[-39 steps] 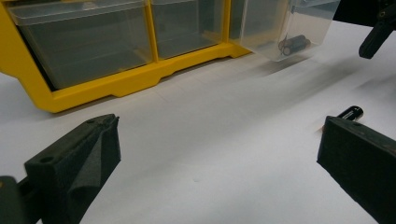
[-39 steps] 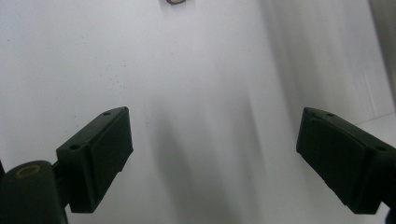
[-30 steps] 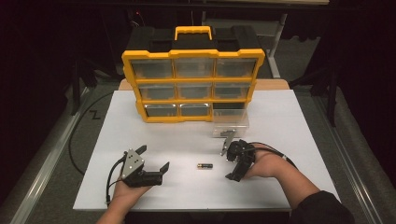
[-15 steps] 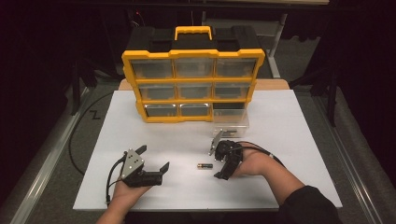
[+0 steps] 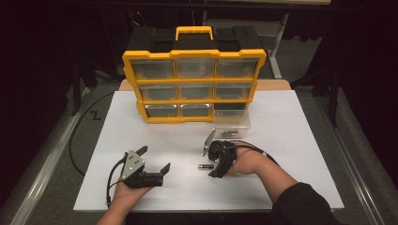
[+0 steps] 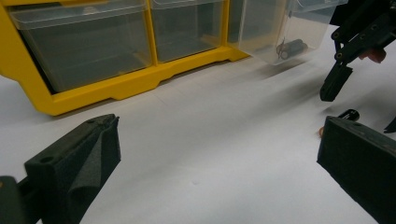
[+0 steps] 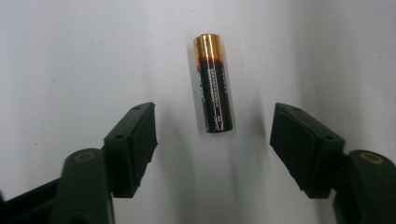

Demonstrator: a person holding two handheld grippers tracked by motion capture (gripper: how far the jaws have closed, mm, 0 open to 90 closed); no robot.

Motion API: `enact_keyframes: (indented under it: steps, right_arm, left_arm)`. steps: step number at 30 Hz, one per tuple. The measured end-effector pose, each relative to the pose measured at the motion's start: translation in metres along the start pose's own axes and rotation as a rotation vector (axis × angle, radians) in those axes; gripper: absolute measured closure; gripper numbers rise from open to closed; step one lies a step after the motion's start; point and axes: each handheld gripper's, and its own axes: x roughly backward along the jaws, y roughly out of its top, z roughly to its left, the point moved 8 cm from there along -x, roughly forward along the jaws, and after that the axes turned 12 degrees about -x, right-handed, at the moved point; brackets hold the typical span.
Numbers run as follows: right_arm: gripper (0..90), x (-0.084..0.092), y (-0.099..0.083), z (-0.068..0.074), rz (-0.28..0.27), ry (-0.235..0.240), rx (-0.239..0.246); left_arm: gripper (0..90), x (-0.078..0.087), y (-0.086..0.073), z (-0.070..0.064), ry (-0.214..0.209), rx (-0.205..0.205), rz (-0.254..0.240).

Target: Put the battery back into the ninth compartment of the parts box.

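Note:
A black AA battery (image 5: 205, 166) with a copper end lies on the white table (image 5: 291, 117), near its front. My right gripper (image 5: 217, 169) points down at it from the right. In the right gripper view the battery (image 7: 213, 83) lies lengthwise between the two pads, and the right gripper (image 7: 214, 126) touches it on neither side. Its jaws have just been closing and are still open. My left gripper (image 5: 154, 159) rests in the hand on the table to the left, open and empty. In the left gripper view the left gripper (image 6: 217, 140) stands wide, with the battery (image 6: 348, 113) beyond its right jaw.
A yellow organizer (image 5: 194, 84) with clear drawers stands at the back of the table. One clear drawer (image 5: 231, 125) sits pulled out on the table at its lower right, with small dark items inside. Cables trail from both grippers.
My right gripper has moved left across the table to the battery, and its jaws have narrowed around it. The left gripper has stayed where it was.

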Motion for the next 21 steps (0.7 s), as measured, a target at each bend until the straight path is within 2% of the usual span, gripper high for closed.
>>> enact_keyframes:
  steps: [2,4,5,11,21]
  right_arm:
    - [40.3,0.0009,0.0015,0.0003,0.004,0.001,-0.001]
    - [42.3,0.0002,0.0043,-0.0012,-0.008,-0.008,0.025]
    - [45.8,0.0001,0.0042,-0.0003,-0.004,-0.011,0.01]
    - [61.6,-0.0013,0.0075,0.0006,0.001,0.006,0.03]
    - [72.2,-0.0046,0.0067,-0.0005,0.019,-0.004,0.047]
  left_arm:
    - [0.3,-0.0001,-0.0004,0.0004,-0.001,-0.001,0.002]
    - [0.3,-0.0002,-0.0006,0.0003,-0.001,-0.001,0.003]
    - [0.3,-0.0003,-0.0006,0.0002,-0.001,0.001,0.003]
    - [0.3,0.0006,-0.0004,0.0001,-0.001,0.002,0.002]
    - [0.3,0.0032,0.0005,0.0063,0.016,0.017,-0.009]
